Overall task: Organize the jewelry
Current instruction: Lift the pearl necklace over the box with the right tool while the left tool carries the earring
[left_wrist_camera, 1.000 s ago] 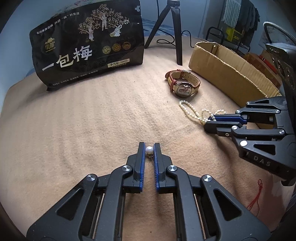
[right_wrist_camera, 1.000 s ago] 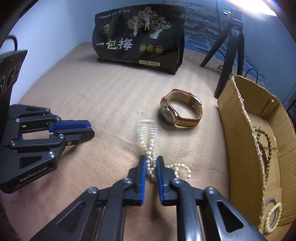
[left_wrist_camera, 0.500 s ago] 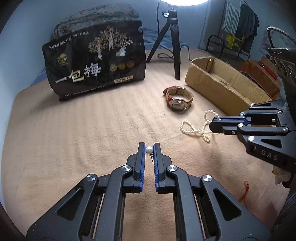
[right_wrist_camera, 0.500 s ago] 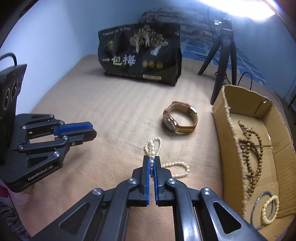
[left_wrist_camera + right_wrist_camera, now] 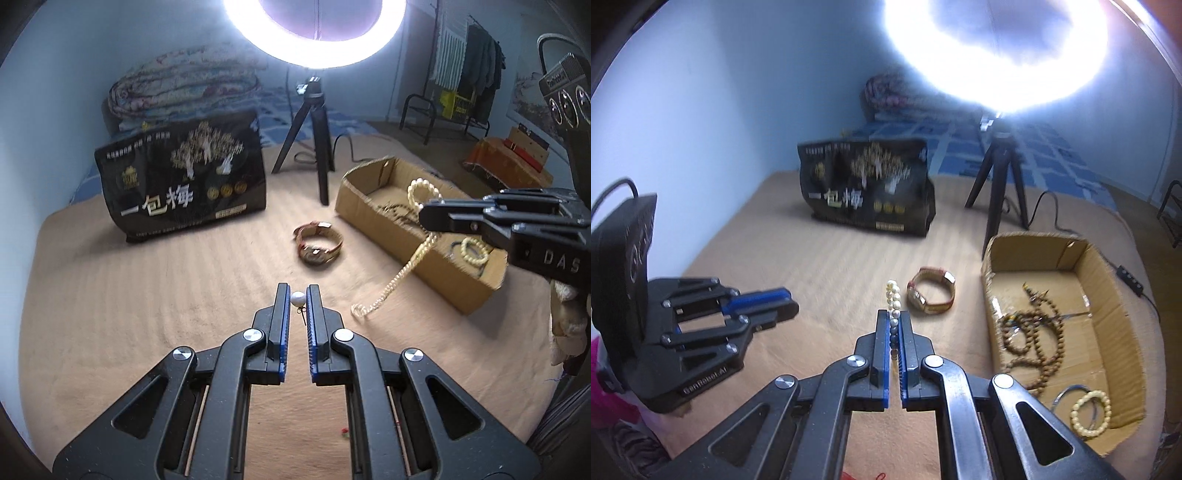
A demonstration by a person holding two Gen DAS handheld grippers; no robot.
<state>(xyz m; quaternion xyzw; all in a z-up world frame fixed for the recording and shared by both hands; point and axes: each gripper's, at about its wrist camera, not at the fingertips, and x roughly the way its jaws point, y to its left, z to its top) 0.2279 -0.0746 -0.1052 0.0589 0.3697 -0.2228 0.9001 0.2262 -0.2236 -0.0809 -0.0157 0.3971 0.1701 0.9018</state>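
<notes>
Black snack bag (image 5: 184,184) and tripod (image 5: 314,140) stand at the back of the tan blanket (image 5: 147,295); wristwatch (image 5: 318,245) lies between them and the cardboard box (image 5: 443,266). Left gripper (image 5: 297,299) pinches a white pearl earring (image 5: 297,298). Right gripper (image 5: 894,325), pressed together, clamps a cream pearl necklace (image 5: 402,273), its tail hanging in front of the box down to the blanket.

The right gripper (image 5: 894,325) pinches a pearl strand (image 5: 894,297) between its fingers (image 5: 882,354) (beads poke past the tips). A watch (image 5: 932,293) lies beyond, near the box (image 5: 1108,295) of beads; the left gripper (image 5: 761,302) hovers left.
</notes>
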